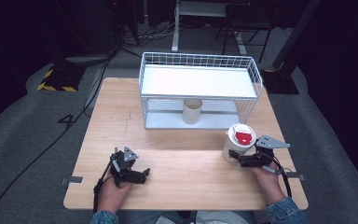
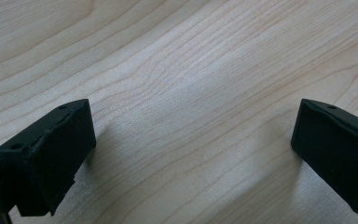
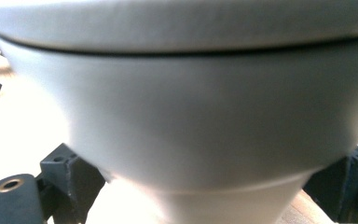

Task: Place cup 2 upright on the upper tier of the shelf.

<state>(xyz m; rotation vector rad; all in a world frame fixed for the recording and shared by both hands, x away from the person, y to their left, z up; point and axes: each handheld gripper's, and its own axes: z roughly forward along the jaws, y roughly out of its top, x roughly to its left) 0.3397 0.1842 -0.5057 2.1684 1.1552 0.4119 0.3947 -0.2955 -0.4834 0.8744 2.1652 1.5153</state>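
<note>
A white paper cup (image 1: pixel 237 142) with a white lid and a red tab stands on the wooden table (image 1: pixel 182 182) at the right, in front of the wire rack. My right gripper (image 1: pixel 235 157) reaches it from the right, low on its side. In the right gripper view the cup (image 3: pixel 196 116) sits between the two jaws of the right gripper (image 3: pixel 209 191), and both pads touch its walls. My left gripper (image 1: pixel 141 176) rests low over the table at the front left. Its jaws stand wide apart, as the left gripper (image 2: pixel 191 158) has bare wood between them.
A white wire rack (image 1: pixel 200 58) with two shelves stands at the back middle of the table. A beige cup (image 1: pixel 192 110) stands upright on its lower shelf. Cables and stands lie on the floor beyond the table.
</note>
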